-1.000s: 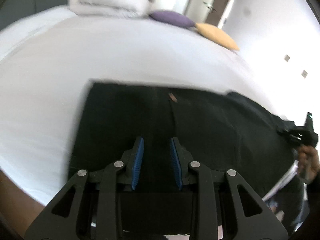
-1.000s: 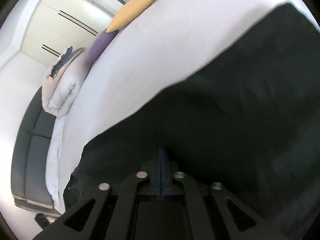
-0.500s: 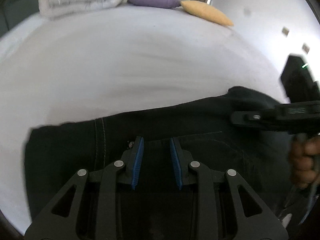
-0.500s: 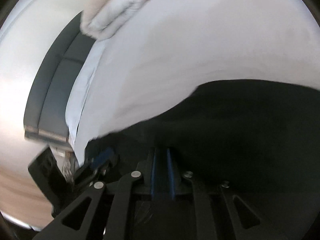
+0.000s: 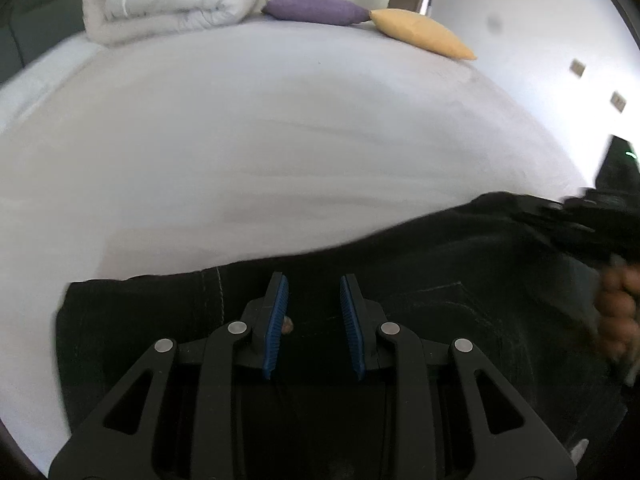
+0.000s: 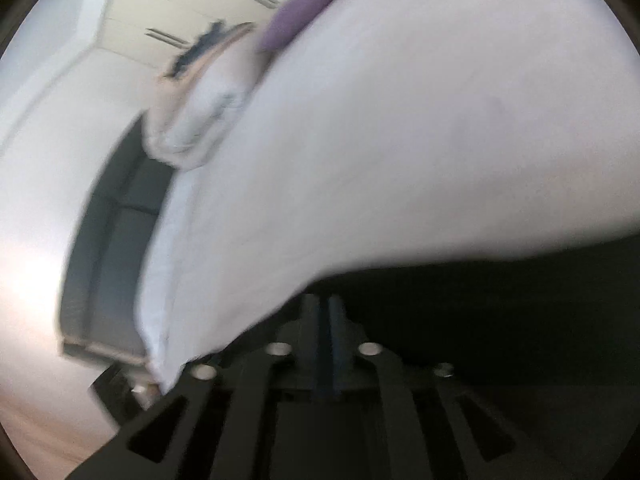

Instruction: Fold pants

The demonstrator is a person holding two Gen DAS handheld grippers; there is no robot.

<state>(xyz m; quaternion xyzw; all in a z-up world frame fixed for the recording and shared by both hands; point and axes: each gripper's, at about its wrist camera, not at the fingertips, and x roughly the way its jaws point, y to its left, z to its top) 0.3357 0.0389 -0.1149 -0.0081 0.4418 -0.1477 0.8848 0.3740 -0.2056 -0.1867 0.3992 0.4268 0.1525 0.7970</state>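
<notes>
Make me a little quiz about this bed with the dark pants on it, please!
1. True or false: the purple oval cushion lies right beside the yellow pointed cushion.
2. What lies under the left gripper? A: black denim pants. B: a red towel. C: a blue book.
3. Fill in: the left gripper's ribbed pads are coloured ____.
Key: 1 true; 2 A; 3 blue.

A home bedroom: a white-sheeted bed (image 5: pixel 280 140) with a rolled duvet (image 5: pixel 168 0), pillows (image 5: pixel 316 8) and wardrobe doors (image 6: pixel 192 20).
</notes>
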